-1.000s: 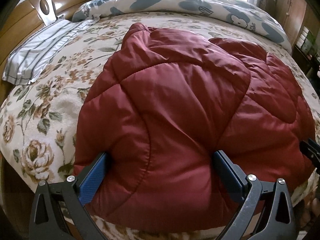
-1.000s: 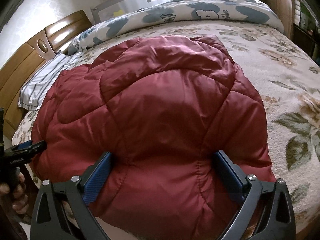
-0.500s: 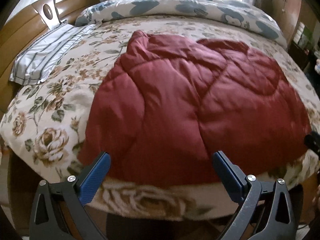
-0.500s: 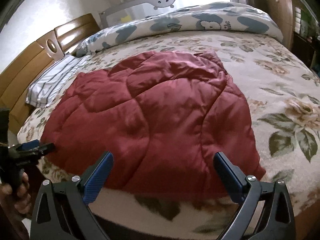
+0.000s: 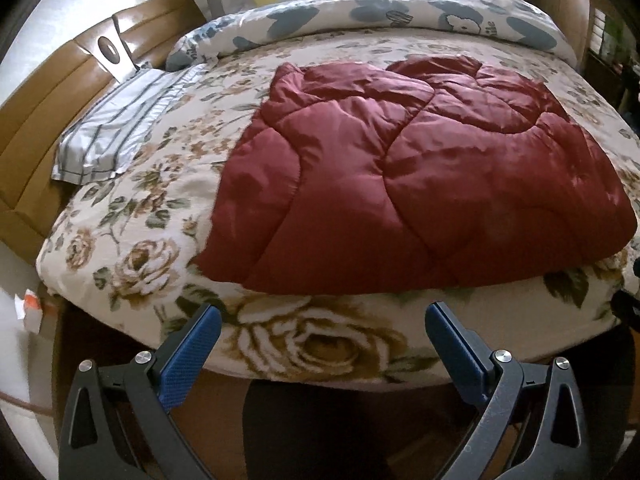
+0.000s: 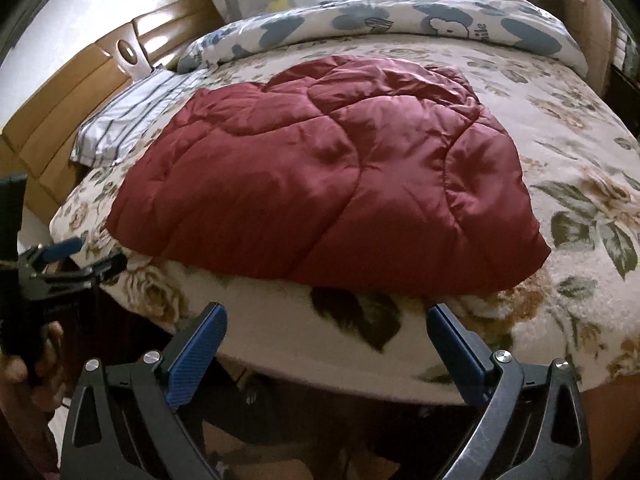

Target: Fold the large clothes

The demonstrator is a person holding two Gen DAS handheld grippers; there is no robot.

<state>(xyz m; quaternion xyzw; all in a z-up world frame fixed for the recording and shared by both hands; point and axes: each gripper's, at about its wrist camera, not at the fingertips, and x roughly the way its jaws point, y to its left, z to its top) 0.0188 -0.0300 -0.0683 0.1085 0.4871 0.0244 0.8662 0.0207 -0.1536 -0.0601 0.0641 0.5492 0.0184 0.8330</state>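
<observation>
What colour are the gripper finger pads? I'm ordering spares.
Blue, textured pads on black fingers; clearest in the left wrist view.

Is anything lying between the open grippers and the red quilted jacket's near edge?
Nothing visible. Only bare floral bedspread separates the left gripper and right gripper from the red quilted jacket; both are open and empty.

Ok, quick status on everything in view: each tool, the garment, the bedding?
Left tool: open, empty, short of the bed edge.
Right tool: open, empty, short of the bed edge.
Red quilted garment: lying folded on the bed, untouched.
Floral blanket: spread under the garment.
Striped pillow: flat by the headboard.
</observation>
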